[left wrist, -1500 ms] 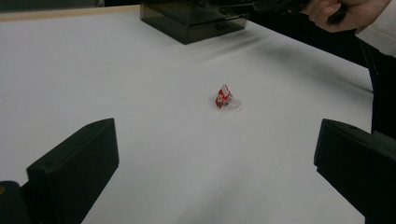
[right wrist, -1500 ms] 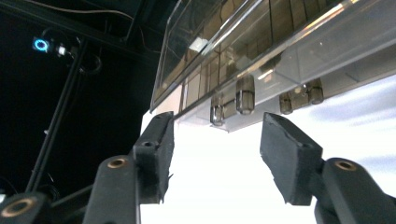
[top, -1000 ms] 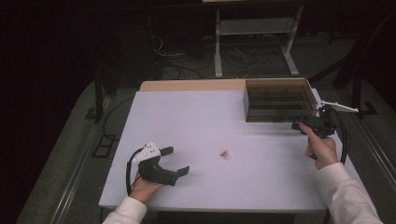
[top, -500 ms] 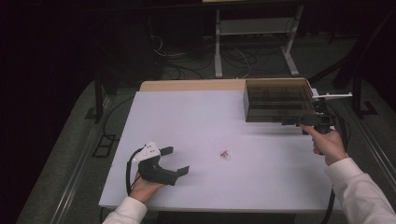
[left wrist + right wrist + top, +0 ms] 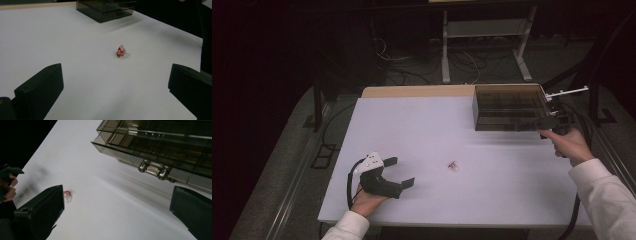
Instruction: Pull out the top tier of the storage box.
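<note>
**Both grippers open, small red piece waiting mid-table**

Dark floor and tangled cables surround a white table [image 5: 422,125] that spreads across the high view. At its far right corner sits a smoky translucent drawer box [image 5: 509,107], closed, with a shiny metal pull [image 5: 153,170] on its front. My right gripper [image 5: 546,121] hangs just in front of that box, its jaws having just been opening, now spread wide with nothing between them. My left gripper [image 5: 399,172] rests near the front left edge, jaws released and empty, aimed across the table. Well apart from both lies a tiny red and clear piece [image 5: 121,52], alone near the table's middle. To do this step well, I judge I should line my right jaws squarely on the pull, close gently, and draw straight back so the box does not slide
</note>
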Action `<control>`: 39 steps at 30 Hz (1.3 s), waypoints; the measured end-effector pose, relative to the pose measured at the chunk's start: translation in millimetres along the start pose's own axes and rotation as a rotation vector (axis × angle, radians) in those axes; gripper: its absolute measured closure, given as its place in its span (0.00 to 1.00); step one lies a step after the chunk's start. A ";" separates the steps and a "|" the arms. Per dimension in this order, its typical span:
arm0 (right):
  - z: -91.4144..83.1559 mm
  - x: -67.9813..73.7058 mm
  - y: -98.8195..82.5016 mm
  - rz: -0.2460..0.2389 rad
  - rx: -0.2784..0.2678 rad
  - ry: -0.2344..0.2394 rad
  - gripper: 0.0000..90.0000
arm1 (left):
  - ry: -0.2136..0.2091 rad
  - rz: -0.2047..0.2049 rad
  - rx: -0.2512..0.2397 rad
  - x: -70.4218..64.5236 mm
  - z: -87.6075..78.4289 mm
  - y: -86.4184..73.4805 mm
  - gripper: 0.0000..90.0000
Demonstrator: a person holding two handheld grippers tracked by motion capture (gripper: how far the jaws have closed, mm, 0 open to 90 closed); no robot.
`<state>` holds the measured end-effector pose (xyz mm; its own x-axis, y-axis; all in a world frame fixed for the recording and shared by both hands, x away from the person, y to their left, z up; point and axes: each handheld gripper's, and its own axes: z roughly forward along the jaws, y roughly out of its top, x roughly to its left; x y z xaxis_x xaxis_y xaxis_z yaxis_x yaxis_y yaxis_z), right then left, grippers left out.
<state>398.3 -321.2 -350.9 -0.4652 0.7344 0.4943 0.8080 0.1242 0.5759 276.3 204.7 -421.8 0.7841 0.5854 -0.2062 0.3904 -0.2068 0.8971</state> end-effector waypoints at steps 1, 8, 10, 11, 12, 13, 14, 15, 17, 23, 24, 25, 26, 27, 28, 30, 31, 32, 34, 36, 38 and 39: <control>-0.3 0.1 1.6 -0.010 0.004 0.006 0.00 | 0.000 0.000 0.000 0.0 0.1 0.0 0.00; -2.5 -0.2 11.2 -0.063 0.008 0.061 0.00 | -0.009 -0.001 -0.001 -0.3 0.6 0.0 0.00; -3.3 -0.6 13.6 -0.073 0.006 0.070 0.00 | -0.009 0.000 0.000 -0.4 0.9 -0.1 0.00; -3.5 -1.1 14.9 -0.081 0.006 0.073 0.00 | -0.008 -0.001 0.000 -0.4 0.9 -0.1 0.00; -3.7 -1.1 16.3 -0.085 0.009 0.074 0.00 | -0.008 -0.001 0.000 -0.4 0.9 -0.1 0.00; -3.8 -1.1 17.7 -0.092 0.007 0.076 0.00 | -0.008 -0.001 0.000 -0.4 0.9 -0.1 0.00; -4.2 -0.9 19.1 -0.099 0.005 0.080 0.00 | -0.008 -0.001 0.000 -0.4 0.9 -0.1 0.00; -4.6 -0.7 20.7 -0.105 0.006 0.084 0.00 | -0.009 -0.001 0.000 -0.3 0.9 -0.2 0.00; -5.1 0.2 23.9 -0.126 -0.001 0.088 0.00 | -0.009 -0.001 0.001 0.0 1.3 -0.2 0.00; -5.7 0.7 35.6 -0.159 -0.008 0.090 0.00 | -0.011 -0.002 0.003 0.5 2.0 -0.2 0.00; -5.7 0.6 37.4 -0.166 -0.010 0.088 0.00 | -0.012 -0.002 0.003 0.7 1.9 -0.2 0.00; -5.8 0.6 39.1 -0.171 -0.012 0.085 0.00 | -0.012 -0.002 0.003 0.8 1.8 -0.1 0.00; -6.0 0.6 41.0 -0.175 -0.012 0.084 0.00 | -0.012 -0.002 0.003 0.9 1.8 -0.2 0.00; -6.2 0.4 42.6 -0.182 -0.017 0.086 0.00 | -0.012 -0.002 0.004 1.0 1.7 -0.2 0.00; -6.6 0.5 44.3 -0.190 -0.023 0.085 0.00 | -0.012 -0.003 0.003 1.0 1.8 -0.2 0.00; -7.2 0.8 47.5 -0.211 -0.026 0.083 0.00 | -0.013 -0.003 0.004 1.0 1.9 -0.2 0.00; -7.5 1.1 49.1 -0.218 -0.022 0.079 0.00 | -0.013 -0.003 0.005 1.0 2.0 -0.2 0.00; -7.7 1.2 50.8 -0.227 -0.021 0.074 0.00 | -0.014 -0.004 0.005 0.9 2.2 -0.3 0.00; -8.2 1.5 54.0 -0.244 -0.023 0.074 0.00 | -0.015 -0.005 0.006 0.8 2.5 -0.4 0.00; -9.0 1.8 57.2 -0.264 -0.023 0.069 0.00 | -0.015 -0.005 0.006 0.8 2.5 -0.4 0.00; -9.5 1.7 60.3 -0.282 -0.022 0.063 0.00 | -0.014 -0.007 0.005 1.0 2.4 -0.4 0.00; -9.9 1.6 61.6 -0.290 -0.023 0.060 0.00 | -0.014 -0.007 0.006 1.1 2.3 -0.4 0.00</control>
<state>443.7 -319.0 -308.1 -0.6965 0.6294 0.3445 0.6303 0.3073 0.7129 278.1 203.6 -423.3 0.7881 0.5759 -0.2176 0.3982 -0.2074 0.8935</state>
